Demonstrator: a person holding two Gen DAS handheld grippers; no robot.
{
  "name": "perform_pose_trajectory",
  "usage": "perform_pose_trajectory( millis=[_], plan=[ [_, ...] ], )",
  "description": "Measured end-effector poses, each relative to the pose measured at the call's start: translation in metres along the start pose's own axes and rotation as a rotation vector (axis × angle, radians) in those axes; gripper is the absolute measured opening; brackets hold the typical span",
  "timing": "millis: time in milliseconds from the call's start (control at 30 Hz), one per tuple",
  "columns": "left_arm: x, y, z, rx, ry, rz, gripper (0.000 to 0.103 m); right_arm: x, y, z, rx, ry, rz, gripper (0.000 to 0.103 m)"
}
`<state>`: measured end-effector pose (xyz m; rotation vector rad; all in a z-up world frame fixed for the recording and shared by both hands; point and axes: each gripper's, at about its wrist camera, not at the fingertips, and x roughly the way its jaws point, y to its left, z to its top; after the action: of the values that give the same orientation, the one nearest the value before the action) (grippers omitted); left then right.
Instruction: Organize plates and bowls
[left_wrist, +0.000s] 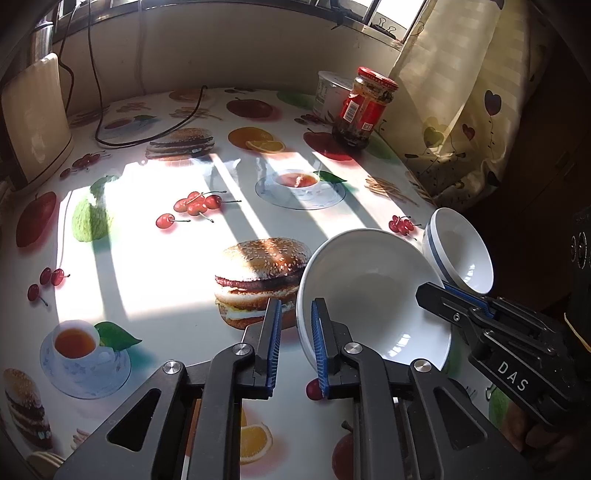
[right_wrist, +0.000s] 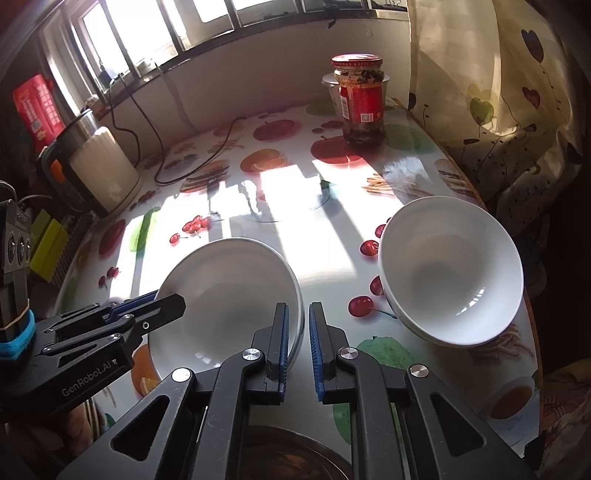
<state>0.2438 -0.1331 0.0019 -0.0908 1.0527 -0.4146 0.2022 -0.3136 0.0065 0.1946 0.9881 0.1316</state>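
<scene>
Plate: a white deep plate (left_wrist: 369, 291) is seen on the fruit-printed table (left_wrist: 147, 258), at about 4 o'clock in the left wrist view, its near edge apparently tipped up.
Bowls: the stacked bowls (left_wrist: 461, 254) are found just beside the plate, at its 2 o'clock; whether they touch it cannot be told.
Left gripper: the fingers of the left gripper (left_wrist: 295, 332) are drawn nearly together across the plate's rim at 9 o'clock and are judged to be clamped on it.
Right gripper: the fingers of the right gripper (right_wrist: 297, 332) are likewise closed over the opposite rim, at 3 o'clock.
Handling: a glazed ceramic is judged, so it is stiff, fairly heavy, slick and breakable.
Hold: the rim is best taken at two opposite points, as here, with the plate kept level.
Risk: slipping from the pads or knocking the bowls is to be guarded against.
Clutter: a red-lidded jar (left_wrist: 365, 107) is kept well apart at 12 o'clock.
</scene>
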Motion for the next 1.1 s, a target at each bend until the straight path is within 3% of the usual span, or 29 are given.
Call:
perform_pose_trajectory(
  millis=[333,1100],
  plan=[
    [0.001,-0.003,0.000,0.006,-0.008,-0.001,0.010,-0.001,-0.001,0.000,0.016,-0.007,0.010,0.010],
    [-0.011,-0.010,0.007,0.005,-0.036,0.018,0.010,-0.009,-0.001,0.001,0.062,-0.015,0.025,0.009]
  ],
)
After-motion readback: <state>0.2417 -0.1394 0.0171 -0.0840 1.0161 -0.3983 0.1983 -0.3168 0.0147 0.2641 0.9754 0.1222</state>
